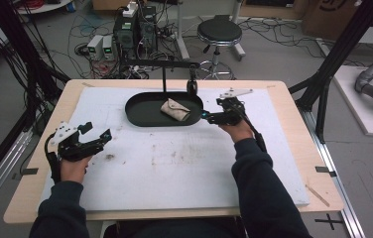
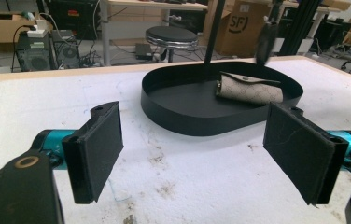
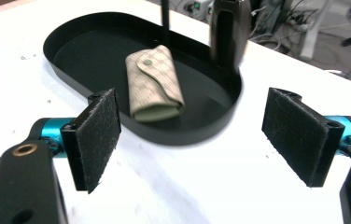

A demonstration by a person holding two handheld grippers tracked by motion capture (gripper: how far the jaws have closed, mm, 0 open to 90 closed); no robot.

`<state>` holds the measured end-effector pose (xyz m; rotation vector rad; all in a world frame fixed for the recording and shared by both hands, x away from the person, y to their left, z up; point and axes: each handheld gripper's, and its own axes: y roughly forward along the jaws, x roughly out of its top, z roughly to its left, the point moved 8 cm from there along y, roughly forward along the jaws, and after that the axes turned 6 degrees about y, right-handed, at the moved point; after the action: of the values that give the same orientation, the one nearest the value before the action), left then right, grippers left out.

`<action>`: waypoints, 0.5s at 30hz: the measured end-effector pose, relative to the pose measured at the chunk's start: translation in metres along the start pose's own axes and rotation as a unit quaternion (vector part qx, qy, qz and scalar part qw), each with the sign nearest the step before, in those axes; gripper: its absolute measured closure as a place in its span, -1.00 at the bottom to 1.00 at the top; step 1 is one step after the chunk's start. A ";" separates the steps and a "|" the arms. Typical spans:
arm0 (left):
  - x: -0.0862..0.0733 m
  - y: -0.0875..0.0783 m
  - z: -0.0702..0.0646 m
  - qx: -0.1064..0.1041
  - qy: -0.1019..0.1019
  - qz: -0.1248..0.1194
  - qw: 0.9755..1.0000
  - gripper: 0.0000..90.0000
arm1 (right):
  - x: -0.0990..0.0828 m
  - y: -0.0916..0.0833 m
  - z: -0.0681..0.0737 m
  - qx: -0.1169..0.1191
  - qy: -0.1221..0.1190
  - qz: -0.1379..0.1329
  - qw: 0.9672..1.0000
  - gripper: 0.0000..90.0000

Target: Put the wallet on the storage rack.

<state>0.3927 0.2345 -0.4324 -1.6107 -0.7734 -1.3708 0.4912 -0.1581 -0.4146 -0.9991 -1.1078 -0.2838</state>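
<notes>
Beige pouch in black tray, ahead of spread right tongs; left tongs spread.

A round black stool stands on the floor beyond the worktop. Computer towers sit left of it among loose cables. Cardboard boxes stand behind.

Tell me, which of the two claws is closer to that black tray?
The right claw: it sits open right at the black tray rim, near the beige pouch. The left claw, also open, rests well back on the white mat.
</notes>
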 end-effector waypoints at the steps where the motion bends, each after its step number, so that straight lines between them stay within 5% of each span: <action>1: 0.000 0.001 0.000 -0.001 0.000 0.000 1.000 -0.56 | -0.004 -0.008 -0.003 0.003 -0.001 -0.007 1.000 -0.56; 4: 0.003 0.004 0.000 0.001 -0.008 -0.006 1.000 -0.56 | -0.027 -0.039 -0.016 -0.013 -0.012 -0.014 1.000 -0.56; 10: 0.007 0.009 -0.003 -0.002 -0.010 -0.011 1.000 -0.56 | -0.055 -0.072 -0.034 -0.042 -0.001 -0.032 0.999 -0.56; 15: 0.009 0.011 -0.007 -0.006 -0.005 -0.011 1.000 -0.56 | -0.081 -0.104 -0.065 -0.087 0.014 -0.056 0.995 -0.56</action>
<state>0.4014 0.2230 -0.4256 -1.6239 -0.7909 -1.3872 0.4266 -0.2887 -0.4332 -1.0838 -1.1288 -0.4903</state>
